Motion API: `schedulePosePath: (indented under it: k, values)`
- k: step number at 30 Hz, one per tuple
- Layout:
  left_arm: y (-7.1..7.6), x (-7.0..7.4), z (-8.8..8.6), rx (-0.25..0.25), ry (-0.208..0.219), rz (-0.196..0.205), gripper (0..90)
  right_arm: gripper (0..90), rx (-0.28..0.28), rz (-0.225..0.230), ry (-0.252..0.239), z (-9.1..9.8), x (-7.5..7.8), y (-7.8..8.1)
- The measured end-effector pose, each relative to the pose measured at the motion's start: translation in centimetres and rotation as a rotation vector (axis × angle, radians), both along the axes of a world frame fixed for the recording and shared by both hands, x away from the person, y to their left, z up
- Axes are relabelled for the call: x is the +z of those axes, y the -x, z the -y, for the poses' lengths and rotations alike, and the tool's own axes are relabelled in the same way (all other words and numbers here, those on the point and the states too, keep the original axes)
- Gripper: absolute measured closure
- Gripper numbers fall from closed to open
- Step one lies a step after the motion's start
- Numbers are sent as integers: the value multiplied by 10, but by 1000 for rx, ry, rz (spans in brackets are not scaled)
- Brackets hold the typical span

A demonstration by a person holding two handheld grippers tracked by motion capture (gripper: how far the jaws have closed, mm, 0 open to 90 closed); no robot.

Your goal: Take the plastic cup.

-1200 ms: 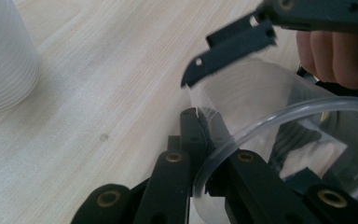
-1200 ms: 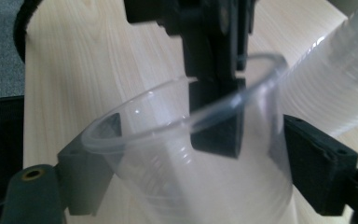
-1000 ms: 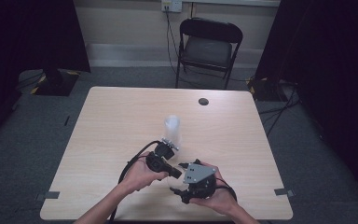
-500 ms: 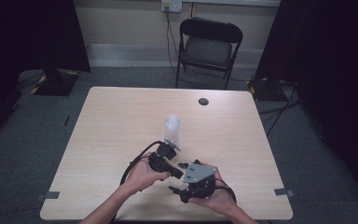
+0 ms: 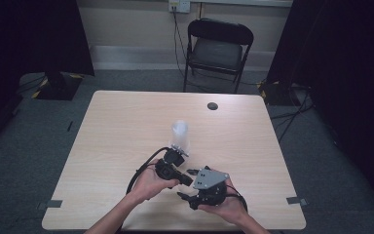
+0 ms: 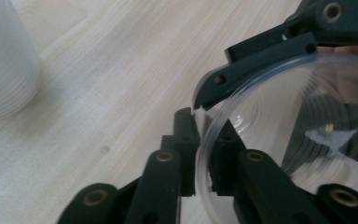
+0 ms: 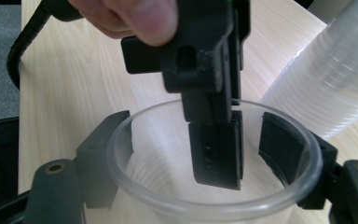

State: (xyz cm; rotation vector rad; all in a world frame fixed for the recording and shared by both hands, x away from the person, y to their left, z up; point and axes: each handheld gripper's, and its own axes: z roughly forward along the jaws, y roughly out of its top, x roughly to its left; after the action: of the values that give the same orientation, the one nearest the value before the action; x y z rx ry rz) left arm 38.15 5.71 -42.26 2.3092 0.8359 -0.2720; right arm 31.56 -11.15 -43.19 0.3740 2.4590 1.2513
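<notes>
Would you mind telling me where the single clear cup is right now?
The clear cup is near the table's front edge, held between both tools, right of the cup stack.

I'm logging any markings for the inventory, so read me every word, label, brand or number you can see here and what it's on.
None can be read. The clear cup, the cup stack, both grippers, left and right, and the table show no printing. The wall outlet is too small to tell.

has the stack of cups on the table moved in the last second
No. In the high view the stack of cups stands at the same spot relative to the dark disc near the table's far edge.
</notes>
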Motion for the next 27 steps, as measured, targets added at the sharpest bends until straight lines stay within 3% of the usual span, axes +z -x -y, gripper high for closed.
schedulePosePath:
  k: [7,17,27]
  values:
    - [1,1,-2,24,23,55,746,254,-14,-2,-20,3,1,-1]
    - [2,0,-5,51,45,87,629,254,-41,-3,-32,6,2,-3]
    - [7,5,-9,105,70,164,503,254,-75,-14,-49,11,2,-7]
